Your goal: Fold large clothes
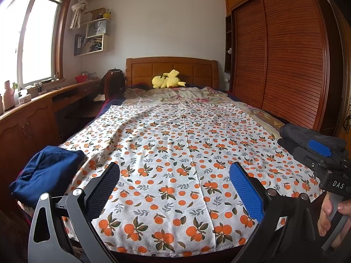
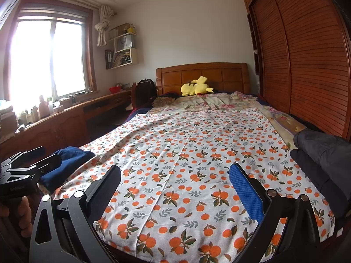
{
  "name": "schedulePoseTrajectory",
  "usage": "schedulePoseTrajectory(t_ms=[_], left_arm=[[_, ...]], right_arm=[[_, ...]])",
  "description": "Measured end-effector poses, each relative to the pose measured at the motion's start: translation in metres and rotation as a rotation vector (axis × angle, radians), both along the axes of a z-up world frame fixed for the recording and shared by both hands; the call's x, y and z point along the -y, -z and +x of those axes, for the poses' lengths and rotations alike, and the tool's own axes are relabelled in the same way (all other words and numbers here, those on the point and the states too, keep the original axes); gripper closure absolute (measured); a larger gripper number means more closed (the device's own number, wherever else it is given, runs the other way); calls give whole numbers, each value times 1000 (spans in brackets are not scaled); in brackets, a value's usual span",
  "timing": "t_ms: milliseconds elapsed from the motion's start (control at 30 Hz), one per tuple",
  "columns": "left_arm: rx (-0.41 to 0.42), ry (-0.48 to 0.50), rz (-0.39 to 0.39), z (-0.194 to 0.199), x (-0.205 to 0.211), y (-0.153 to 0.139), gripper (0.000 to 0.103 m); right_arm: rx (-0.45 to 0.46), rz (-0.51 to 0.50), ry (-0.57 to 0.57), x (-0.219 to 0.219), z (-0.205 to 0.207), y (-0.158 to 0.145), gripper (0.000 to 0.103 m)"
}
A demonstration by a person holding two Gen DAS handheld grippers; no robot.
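Jaws wide above flat orange-print cloth.

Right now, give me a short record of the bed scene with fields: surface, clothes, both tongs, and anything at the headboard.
surface: white orange-print cotton sheet spread flat over the bed
left side: folded navy blue garment on the sheet's edge
right side: folded dark grey garment on the sheet's edge
left tongs: open, holding nothing, above the near edge
right tongs: open, holding nothing
headboard: yellow plush toy lying against the wooden headboard
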State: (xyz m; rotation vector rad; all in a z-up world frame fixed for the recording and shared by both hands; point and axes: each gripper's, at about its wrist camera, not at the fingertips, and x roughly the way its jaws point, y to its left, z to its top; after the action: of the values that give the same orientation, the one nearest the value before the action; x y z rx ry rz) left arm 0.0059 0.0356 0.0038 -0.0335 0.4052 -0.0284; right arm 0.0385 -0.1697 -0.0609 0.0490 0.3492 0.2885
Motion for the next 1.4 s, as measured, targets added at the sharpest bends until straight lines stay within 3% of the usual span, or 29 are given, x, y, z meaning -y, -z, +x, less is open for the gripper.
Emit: schedulePoseTrajectory(t_ms=[1400], left_arm=[[0, 5, 0, -1, -1, -2, 2]], right_arm=[[0, 5, 10, 3, 0, 2, 7]])
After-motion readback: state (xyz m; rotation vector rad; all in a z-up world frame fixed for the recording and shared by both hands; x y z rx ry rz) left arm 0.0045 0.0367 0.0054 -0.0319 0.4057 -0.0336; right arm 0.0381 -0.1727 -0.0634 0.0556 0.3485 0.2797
